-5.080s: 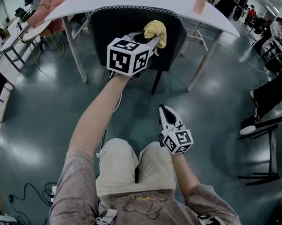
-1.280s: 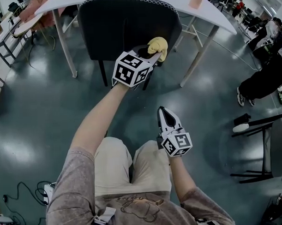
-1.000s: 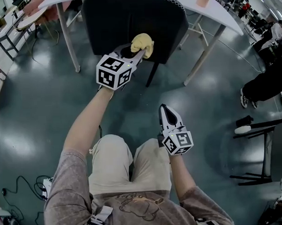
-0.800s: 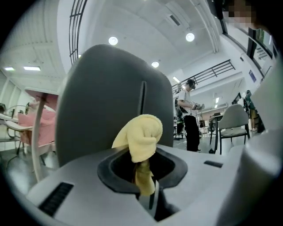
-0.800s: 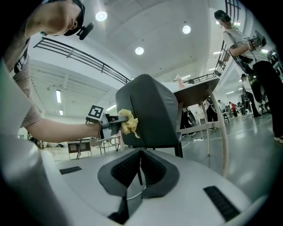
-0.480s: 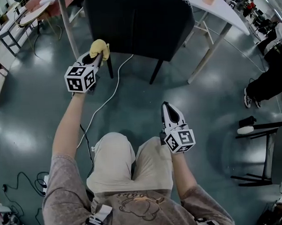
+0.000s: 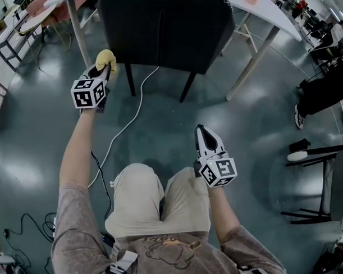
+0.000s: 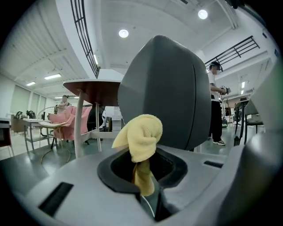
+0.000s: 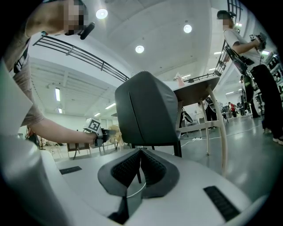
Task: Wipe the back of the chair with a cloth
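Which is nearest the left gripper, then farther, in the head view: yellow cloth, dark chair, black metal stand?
1. Yellow fabric cloth: clamped in the left gripper.
2. Dark grey chair: just ahead, rightward.
3. Black metal stand: far right, on floor.

The dark grey padded chair [image 7: 167, 27] stood straight ahead, its broad back blocking the way to the white table [image 7: 274, 17] behind it. Left of the chair, the left gripper [image 7: 100, 71], jaws clamped on a bunched yellow cloth [image 7: 105, 57], hung over bare grey-green floor [image 7: 37, 138], apart from the chair back, with a white table leg [image 7: 78, 30] just beyond. A thin white cable [image 7: 129, 118] crossed the floor under that gap. The right gripper [image 7: 201, 131], jaws together and empty, hovered over open floor short of the chair's dark legs [image 7: 186, 88]. A slanted white table leg [image 7: 253, 63] bounded the right side, and a black metal frame [image 7: 324, 179] stood further right.
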Tool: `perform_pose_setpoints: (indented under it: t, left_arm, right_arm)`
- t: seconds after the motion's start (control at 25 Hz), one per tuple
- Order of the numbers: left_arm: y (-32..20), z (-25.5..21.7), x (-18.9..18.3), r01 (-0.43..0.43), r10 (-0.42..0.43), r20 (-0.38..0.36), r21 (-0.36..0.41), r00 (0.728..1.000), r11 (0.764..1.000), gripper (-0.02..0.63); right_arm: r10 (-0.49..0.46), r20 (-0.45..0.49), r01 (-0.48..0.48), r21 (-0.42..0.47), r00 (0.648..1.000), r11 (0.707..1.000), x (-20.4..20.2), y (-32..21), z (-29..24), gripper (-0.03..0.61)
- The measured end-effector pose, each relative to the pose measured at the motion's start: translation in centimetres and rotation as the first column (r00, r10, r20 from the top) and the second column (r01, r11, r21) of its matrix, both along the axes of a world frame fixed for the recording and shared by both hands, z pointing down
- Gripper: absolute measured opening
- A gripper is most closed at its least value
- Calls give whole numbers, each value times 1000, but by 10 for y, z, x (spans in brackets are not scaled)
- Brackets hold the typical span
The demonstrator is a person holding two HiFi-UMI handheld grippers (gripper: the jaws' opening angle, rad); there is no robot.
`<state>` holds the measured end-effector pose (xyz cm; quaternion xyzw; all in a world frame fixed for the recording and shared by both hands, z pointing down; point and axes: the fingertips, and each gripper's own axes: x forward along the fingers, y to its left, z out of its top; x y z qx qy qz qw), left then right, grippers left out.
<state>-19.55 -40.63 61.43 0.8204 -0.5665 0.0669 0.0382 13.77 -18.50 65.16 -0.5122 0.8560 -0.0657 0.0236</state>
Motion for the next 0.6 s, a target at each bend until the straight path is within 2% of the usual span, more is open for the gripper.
perform_pose_setpoints:
  t: [0.28, 0.44, 0.6]
  left_arm:
    - [-4, 1, 33, -76, 76, -16, -2, 997, 997, 72]
    - [-4, 1, 76, -148, 148, -15, -6, 989, 989, 71]
    - [-5, 1, 124, -230, 230, 20, -13, 973, 973, 71]
  right_arm:
    - [9, -7, -9, -11, 1000, 1000, 2, 5, 5, 26]
    - [13, -6, -13, -8, 1000, 1000, 4, 7, 4, 26]
    - [21, 0, -21, -9, 1000, 1000, 7, 9, 4, 26]
